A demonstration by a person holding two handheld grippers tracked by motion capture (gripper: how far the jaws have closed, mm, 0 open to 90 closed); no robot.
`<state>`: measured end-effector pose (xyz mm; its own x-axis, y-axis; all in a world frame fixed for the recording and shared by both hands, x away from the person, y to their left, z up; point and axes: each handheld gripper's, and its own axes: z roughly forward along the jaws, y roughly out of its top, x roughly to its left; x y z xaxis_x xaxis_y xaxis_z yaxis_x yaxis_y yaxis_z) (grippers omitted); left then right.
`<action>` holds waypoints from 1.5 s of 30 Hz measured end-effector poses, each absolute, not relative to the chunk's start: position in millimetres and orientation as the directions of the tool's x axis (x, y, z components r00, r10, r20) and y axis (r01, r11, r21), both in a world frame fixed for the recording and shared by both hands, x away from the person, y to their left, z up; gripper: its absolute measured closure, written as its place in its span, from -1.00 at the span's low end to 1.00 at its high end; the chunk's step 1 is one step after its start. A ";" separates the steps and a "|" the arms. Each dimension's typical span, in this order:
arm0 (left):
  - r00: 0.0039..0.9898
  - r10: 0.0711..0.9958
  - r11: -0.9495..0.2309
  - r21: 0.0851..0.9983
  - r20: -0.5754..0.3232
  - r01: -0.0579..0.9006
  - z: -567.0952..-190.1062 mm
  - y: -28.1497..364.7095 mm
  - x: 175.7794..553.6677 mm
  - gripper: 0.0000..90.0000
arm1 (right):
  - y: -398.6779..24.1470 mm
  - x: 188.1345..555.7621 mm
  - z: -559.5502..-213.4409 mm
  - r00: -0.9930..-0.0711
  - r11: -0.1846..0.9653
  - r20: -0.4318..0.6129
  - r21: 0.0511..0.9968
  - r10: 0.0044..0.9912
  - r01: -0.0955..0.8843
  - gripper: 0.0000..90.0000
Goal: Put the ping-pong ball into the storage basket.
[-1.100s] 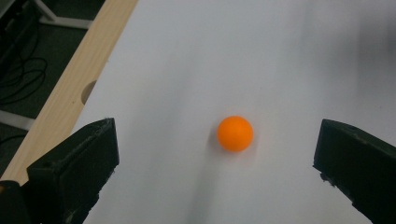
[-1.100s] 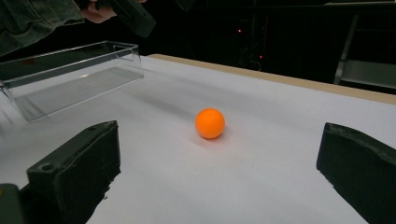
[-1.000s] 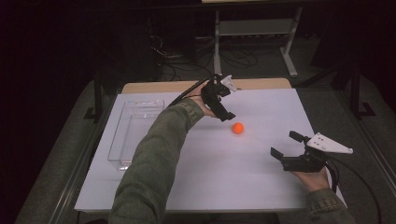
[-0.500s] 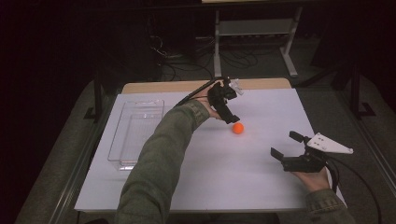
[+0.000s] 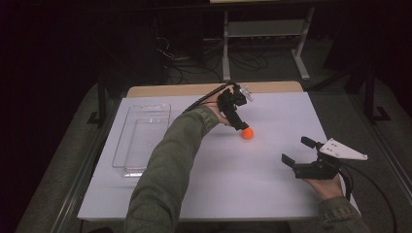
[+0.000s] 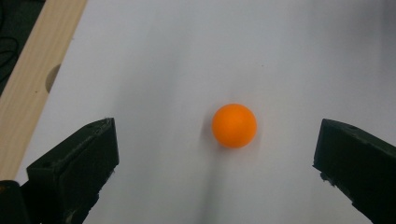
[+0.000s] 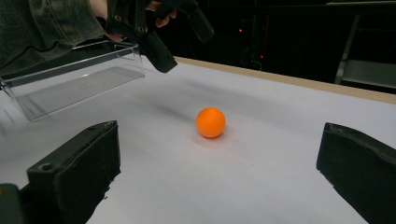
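A small orange ball (image 5: 248, 133) rests on the white table top (image 5: 233, 184), right of centre. My left gripper (image 5: 240, 109) hovers just behind and left of it, open, pointing down at the table. In the left gripper view the ball (image 6: 234, 125) lies between and a little beyond the two spread jaws, untouched. My right gripper (image 5: 298, 151) is held low at the right front, open, aimed at the ball from well back. The right gripper view has the ball (image 7: 210, 122) ahead, with the left gripper (image 7: 183, 38) above and behind it.
A clear plastic tray (image 5: 119, 153) lies on the left of the table, also seen as the tray (image 7: 70, 88) in the right gripper view. A wooden strip (image 5: 194, 90) runs along the table's far edge. Dark floor, cables and a white stand lie beyond.
My left gripper has moved down and to the right, closer to the ball. The ball and the right gripper have stayed put.
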<state>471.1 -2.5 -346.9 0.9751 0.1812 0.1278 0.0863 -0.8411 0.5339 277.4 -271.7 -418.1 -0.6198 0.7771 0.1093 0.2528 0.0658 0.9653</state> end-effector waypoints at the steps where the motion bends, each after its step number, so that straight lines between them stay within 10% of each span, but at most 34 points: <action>1: 0.976 0.178 -0.844 0.530 0.125 0.086 -348.6 -3.2 471.7 -1.00 | -271.8 277.3 -418.0 -0.619 0.065 0.109 0.965 0.777 0.253 -1.00; 45: 0.991 0.128 -0.848 0.523 0.044 0.086 -395.3 -21.9 485.9 -1.00 | -274.9 276.6 -416.9 -0.622 0.050 0.116 0.969 0.775 0.242 -1.00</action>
<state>485.9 -21.9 -395.3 0.9908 0.1282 0.0445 0.0862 -0.8477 0.5234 276.6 -274.9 -416.9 -0.6218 0.7746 0.1156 0.2420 0.0497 0.9690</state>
